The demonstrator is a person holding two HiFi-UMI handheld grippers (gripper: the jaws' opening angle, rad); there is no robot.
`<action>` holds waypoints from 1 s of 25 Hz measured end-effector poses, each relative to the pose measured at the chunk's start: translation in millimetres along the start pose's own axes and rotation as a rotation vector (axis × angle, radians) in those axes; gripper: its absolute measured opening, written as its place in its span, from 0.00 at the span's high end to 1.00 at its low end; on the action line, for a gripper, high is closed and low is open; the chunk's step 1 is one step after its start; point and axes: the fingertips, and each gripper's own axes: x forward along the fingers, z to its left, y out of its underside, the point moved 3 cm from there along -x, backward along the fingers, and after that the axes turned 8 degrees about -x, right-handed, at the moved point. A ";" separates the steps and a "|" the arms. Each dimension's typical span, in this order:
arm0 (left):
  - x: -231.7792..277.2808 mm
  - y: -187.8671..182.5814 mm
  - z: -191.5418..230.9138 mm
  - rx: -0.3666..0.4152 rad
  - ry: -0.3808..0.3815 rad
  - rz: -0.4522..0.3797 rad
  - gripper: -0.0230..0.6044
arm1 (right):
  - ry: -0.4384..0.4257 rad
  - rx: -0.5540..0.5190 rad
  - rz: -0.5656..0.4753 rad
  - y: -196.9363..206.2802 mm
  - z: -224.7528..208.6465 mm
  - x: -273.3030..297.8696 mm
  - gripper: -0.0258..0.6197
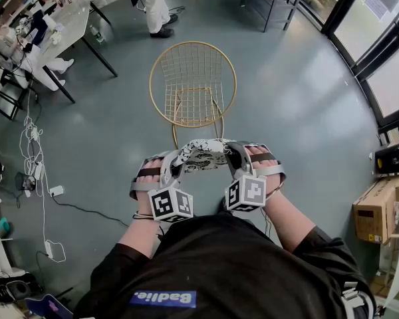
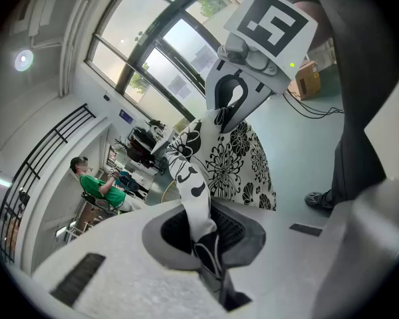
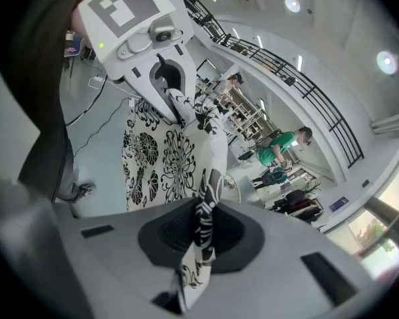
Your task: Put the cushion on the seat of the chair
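Head view: we hold the black-and-white floral cushion [image 1: 203, 153] strung between us, left gripper [image 2: 203, 238] and right gripper [image 3: 199, 238] each clamped tight on one edge. Ahead of the fingertips, well apart, the gold wire chair [image 1: 193, 78] stands empty; the carry and the placing remain.
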 end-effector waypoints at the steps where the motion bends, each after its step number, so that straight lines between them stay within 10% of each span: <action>1: 0.7 0.3 0.9 0.000 0.001 0.000 0.92 | 0.000 0.000 0.001 -0.3 -0.8 0.9 0.89; 25: 26.4 -24.0 -2.3 -0.041 -0.012 0.067 0.92 | -0.017 0.029 -0.082 35.0 -17.5 14.9 0.90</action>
